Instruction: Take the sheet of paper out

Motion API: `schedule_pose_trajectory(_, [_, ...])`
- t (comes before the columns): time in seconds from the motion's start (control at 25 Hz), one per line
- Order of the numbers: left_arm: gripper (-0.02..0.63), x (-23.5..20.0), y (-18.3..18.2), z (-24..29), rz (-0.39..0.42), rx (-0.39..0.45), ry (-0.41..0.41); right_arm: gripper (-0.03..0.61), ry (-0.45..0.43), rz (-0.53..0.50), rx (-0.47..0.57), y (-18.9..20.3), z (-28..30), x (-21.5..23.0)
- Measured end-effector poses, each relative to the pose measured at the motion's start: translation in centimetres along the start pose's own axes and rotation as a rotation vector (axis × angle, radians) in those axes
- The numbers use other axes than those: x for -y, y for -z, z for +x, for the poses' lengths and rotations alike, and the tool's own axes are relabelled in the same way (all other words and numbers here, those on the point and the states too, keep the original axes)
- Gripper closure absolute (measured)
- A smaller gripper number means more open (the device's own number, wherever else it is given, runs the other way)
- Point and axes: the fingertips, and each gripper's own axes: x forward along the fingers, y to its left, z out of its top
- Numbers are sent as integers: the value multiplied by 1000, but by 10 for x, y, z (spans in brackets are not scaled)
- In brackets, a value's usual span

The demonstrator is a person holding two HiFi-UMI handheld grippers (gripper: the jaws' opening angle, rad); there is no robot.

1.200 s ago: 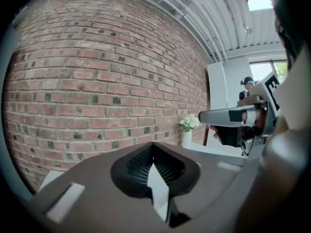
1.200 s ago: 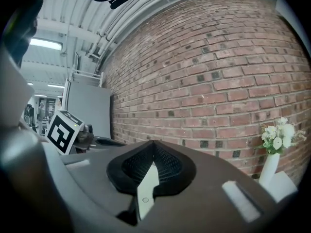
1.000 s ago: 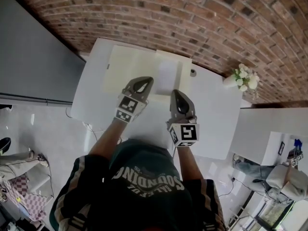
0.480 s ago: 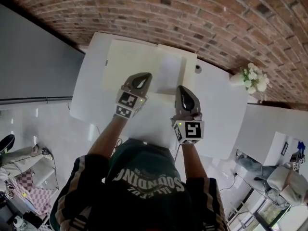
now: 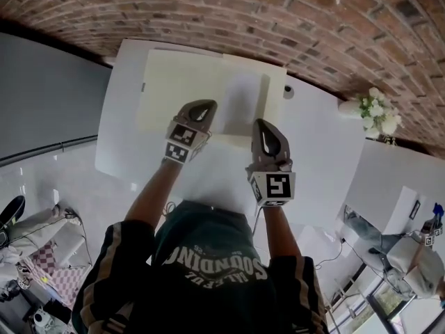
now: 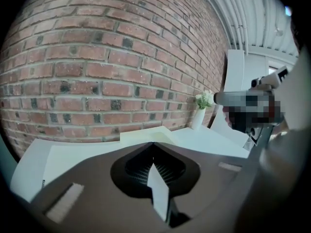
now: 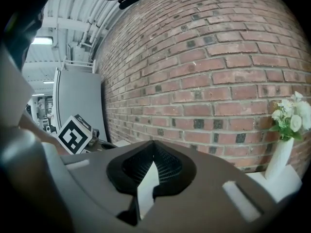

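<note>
- Brick wall (image 5: 313, 19): red-brown, runs across the top of the head view and fills the background of both gripper views.
- Table (image 5: 313, 158): white, set against the wall, in the middle of the frame.
- Person (image 5: 208, 270): dark green lettered shirt, bottom centre; both forearms reach up over the table.
- Cream cover (image 5: 177, 89): a large pale-yellow flat piece, possibly a folder, lying on the upper left part of the table.
- Sheet of paper (image 5: 240, 103): white, lying flat on the right part of the cream cover, upper middle of the frame. A narrow cream strip borders its right edge.
- Left gripper (image 5: 205, 105): jaws closed tip to tip with nothing between them. Its tip is over the cream cover, just left of the sheet; contact cannot be judged.
- Right gripper (image 5: 261, 122): jaws likewise pressed together and empty, with the tip near the sheet's lower right corner.
- Vase (image 5: 375, 110): white, holding pale flowers, at the table's right end, well apart from the sheet.
- Small dark object (image 5: 288, 88): on the table just right of the cream cover; too small to identify.
</note>
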Motion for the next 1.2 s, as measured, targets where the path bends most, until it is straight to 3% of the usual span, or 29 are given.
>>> schedule_pose_trajectory(0.36, [593, -16, 26, 40, -111, -87, 34, 580, 0, 26, -112, 33, 16, 9])
schedule_pose_trajectory(0.48, [523, -22, 38, 55, -151, -148, 59, 580, 2, 45, -80, 32, 23, 11])
schedule_pose_trajectory(0.64, [499, -26, 52, 69, -220, -218, 99, 580, 5, 64, -72, 35, 29, 13])
schedule_pose_trajectory(0.76, [499, -25, 64, 78, -304, -278, 152, 580, 9, 72, -87, 40, 31, 14])
schedule_pose_trajectory(1.2, [499, -31, 97, 107, -390, -391, 177, 580, 22, 78, -117, 51, 30, 17])
